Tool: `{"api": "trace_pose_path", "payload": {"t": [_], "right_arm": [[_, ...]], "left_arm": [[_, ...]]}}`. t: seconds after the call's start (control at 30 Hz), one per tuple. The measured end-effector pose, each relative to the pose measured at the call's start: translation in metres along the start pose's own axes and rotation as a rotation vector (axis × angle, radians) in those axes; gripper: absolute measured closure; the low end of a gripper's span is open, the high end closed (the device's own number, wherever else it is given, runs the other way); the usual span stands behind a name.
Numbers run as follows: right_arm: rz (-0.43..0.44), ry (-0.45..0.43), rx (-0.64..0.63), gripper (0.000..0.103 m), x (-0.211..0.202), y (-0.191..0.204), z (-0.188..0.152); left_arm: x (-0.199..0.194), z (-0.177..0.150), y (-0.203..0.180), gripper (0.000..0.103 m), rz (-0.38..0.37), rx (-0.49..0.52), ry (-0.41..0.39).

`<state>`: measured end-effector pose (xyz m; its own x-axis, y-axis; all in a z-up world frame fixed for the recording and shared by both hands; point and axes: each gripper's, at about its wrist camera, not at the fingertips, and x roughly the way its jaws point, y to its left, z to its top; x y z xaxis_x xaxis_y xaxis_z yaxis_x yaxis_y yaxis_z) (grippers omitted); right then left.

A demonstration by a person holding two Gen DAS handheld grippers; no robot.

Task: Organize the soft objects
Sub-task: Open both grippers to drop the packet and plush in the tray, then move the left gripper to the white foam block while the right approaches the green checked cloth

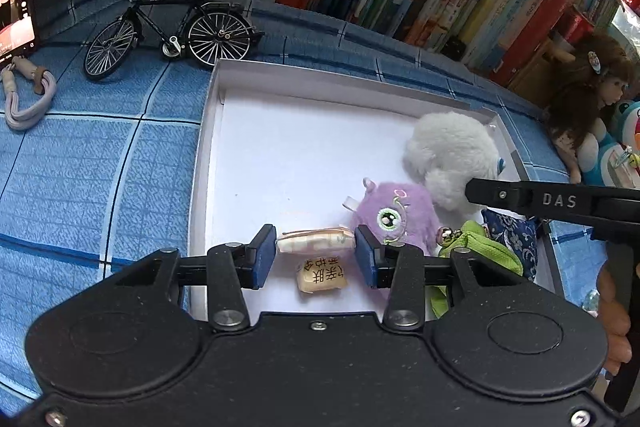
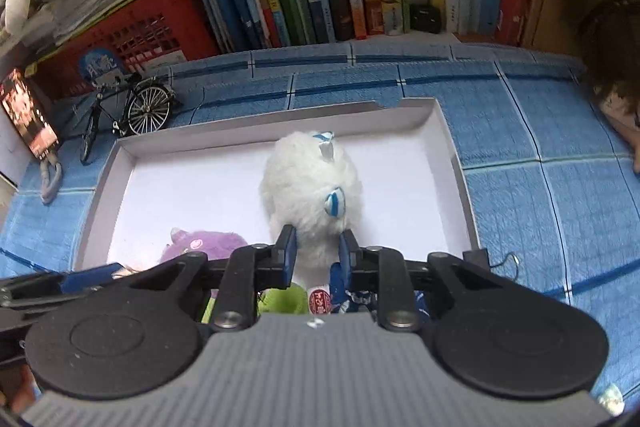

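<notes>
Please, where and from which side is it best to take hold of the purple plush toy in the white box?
Probably grip the purple plush toy across its rounded body, coming from above. It lies on the white box floor, with the white plush and green pouch crowding its right side. Its soft fur should compress between the fingers; the small loop looks too thin.

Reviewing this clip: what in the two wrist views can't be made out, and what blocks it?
- Green pouch: left wrist view, lower part behind the left claw; right wrist view, mostly behind the right claw.
- Blue patterned pouch: partly under the right claw's arm.
- Doll: cut by the right edge.
- White plush: lower end hidden between the pads.
</notes>
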<state>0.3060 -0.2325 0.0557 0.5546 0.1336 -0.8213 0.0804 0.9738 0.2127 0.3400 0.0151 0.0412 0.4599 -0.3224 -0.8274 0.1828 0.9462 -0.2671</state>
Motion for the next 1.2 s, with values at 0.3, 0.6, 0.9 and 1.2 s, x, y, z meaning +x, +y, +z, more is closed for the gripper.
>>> {"api": "trace_pose_path", "payload": {"t": [0.3,0.6,0.9,1.2], "right_arm": [[0.034,-0.067,0.001,0.051,-0.033,-0.001,-0.004],[0.043,-0.232,-0.084,0.027,-0.098,-0.002,-0.034],[0.053,-0.367,-0.119,0.018,-0.153,-0.026,-0.080],[0.040,-0.517,-0.102,0.014,-0.183,-0.054,-0.131]], "left_arm": [[-0.023,-0.001,-0.008,0.030,-0.005,0.015,-0.046],[-0.078,-0.032,-0.013,0.019,0.011,0.092,-0.171],[-0.129,-0.077,-0.009,0.017,-0.004,0.124,-0.272],[-0.161,-0.137,-0.010,0.015,-0.009,0.128,-0.403]]}}
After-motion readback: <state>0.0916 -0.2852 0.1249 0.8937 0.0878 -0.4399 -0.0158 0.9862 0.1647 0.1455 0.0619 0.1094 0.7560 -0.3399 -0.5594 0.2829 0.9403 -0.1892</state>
